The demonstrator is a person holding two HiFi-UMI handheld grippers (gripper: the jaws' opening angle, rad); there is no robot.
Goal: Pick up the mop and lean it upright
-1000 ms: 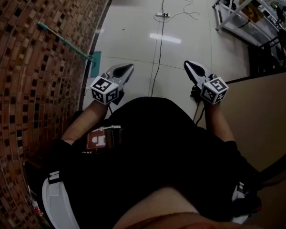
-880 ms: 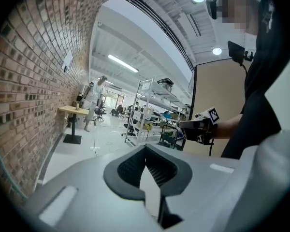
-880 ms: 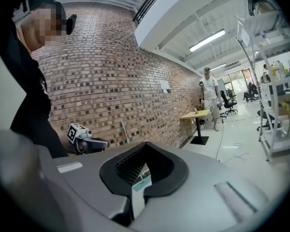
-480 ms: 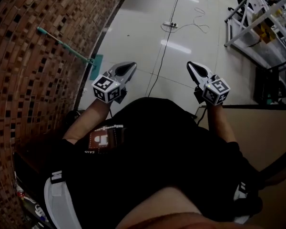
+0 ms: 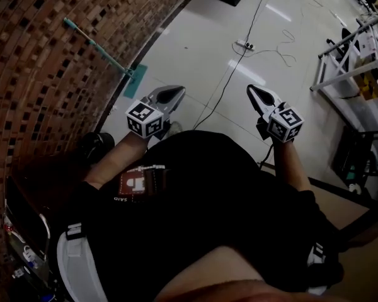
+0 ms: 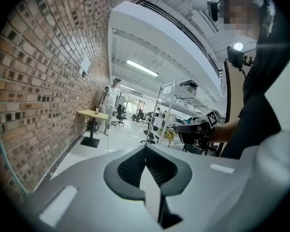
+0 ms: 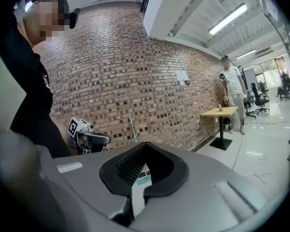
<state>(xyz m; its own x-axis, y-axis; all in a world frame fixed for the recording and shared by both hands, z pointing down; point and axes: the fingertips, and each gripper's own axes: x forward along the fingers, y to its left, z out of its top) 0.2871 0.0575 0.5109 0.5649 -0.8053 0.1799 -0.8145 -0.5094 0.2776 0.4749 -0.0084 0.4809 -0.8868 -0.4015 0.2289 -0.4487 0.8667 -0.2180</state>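
While you stand by the brick wall (image 5: 44, 74), both claws are held out in front of you, and both are empty. Your left claw (image 5: 170, 94) is clenched, with its jaws pressed together and nothing between them. Your right claw (image 5: 256, 93) is clenched too, and it holds nothing.

The mop (image 5: 101, 48) is in neither claw. It leans against the wall, ahead of you on your left. Its blue-green head (image 5: 137, 80) sits down low where the floor (image 5: 195, 55) meets the wall. Its thin pole slants up along the bricks. The left claw is the nearer one, and it does not touch the mop.

A black cord (image 5: 230, 83) runs over the shiny floor between the two claws. Metal racks (image 5: 346, 68) stand off to your right. Far ahead, a person (image 6: 111, 98) stands by the wall.
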